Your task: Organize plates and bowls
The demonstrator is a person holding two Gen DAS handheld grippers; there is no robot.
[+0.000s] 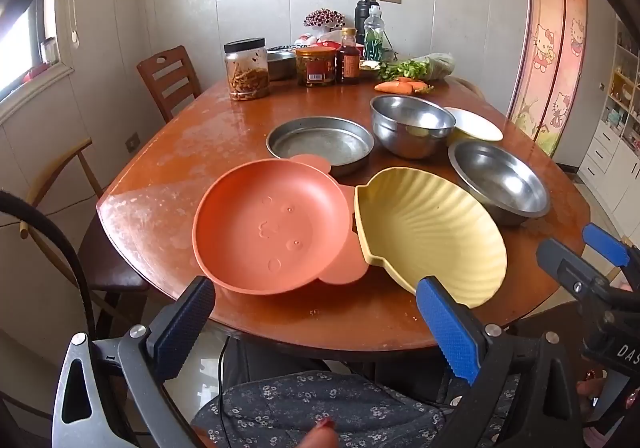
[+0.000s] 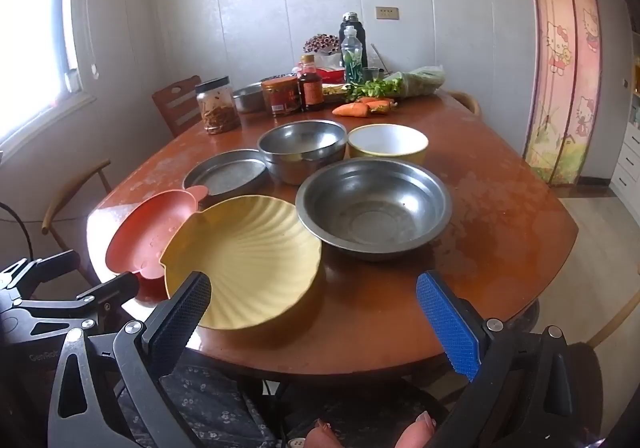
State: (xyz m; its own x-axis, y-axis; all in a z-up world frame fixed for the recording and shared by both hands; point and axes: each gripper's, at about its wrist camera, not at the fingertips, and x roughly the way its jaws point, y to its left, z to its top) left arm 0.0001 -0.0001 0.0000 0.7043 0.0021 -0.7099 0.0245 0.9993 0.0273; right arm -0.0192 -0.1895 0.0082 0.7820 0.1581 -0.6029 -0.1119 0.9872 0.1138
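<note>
An orange bear-shaped plate (image 1: 272, 224) lies at the table's near edge, with a yellow shell-shaped plate (image 1: 432, 232) overlapping its right side. Behind them are a flat metal pan (image 1: 320, 142), a deep steel bowl (image 1: 412, 124), a wide steel bowl (image 1: 500, 180) and a white-and-yellow bowl (image 1: 474, 124). My left gripper (image 1: 316, 312) is open and empty, just short of the orange plate. My right gripper (image 2: 312, 308) is open and empty, near the yellow plate (image 2: 244, 256) and the wide steel bowl (image 2: 374, 208). The right gripper also shows in the left wrist view (image 1: 592, 264).
The far end of the brown wooden table (image 1: 192, 152) holds jars (image 1: 246, 70), bottles (image 1: 347, 56), greens and carrots (image 1: 394, 87). Wooden chairs (image 1: 170, 80) stand on the left. A pink cartoon curtain (image 1: 552, 60) hangs on the right.
</note>
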